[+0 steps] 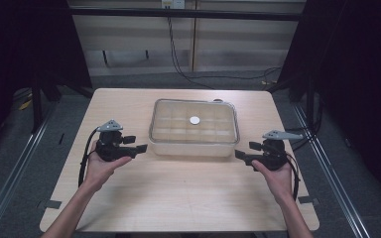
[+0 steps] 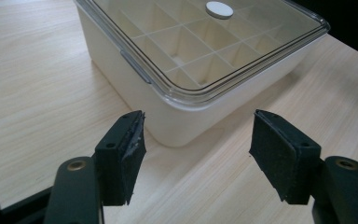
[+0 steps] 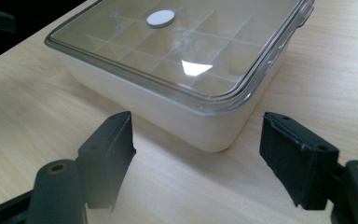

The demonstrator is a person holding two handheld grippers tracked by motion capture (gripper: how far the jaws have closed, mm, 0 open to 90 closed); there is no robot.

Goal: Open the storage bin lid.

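A: Start at the left. What's there?

B: The left gripper [image 1: 140,148], cradled in the person's left hand [image 1: 100,166], just beside the left end of the box [image 1: 194,144]. Its jaws point right, toward the box's near-left corner, and they stand apart with nothing between them — released, not touching the box. In the left gripper view that corner sits just beyond the two black pads [image 2: 129,154], with bare table [image 2: 37,93] under them.

A: And the box itself?

B: It stands on the middle of the table [image 1: 178,193], a little toward the far side. It is white, split inside into a grid of small compartments, with a clear lid [image 1: 194,119] sitting on it. A small white disc [image 1: 194,120] shows at the lid's centre. Whether the compartments hold anything I cannot tell.

A: Is the lid on straight?

B: It looks seated all round the rim in both gripper views — a small grey tab [image 2: 135,67] shows on the long side seen in the left gripper view.

A: Now the right.

B: The right gripper [image 1: 239,155] sits in the right hand [image 1: 277,178], near the box's near-right corner, jaws pointing left at it. These jaws are also spread, empty, clear of the box. In the right gripper view the corner [image 3: 214,135] lies just past the pads [image 3: 109,154].
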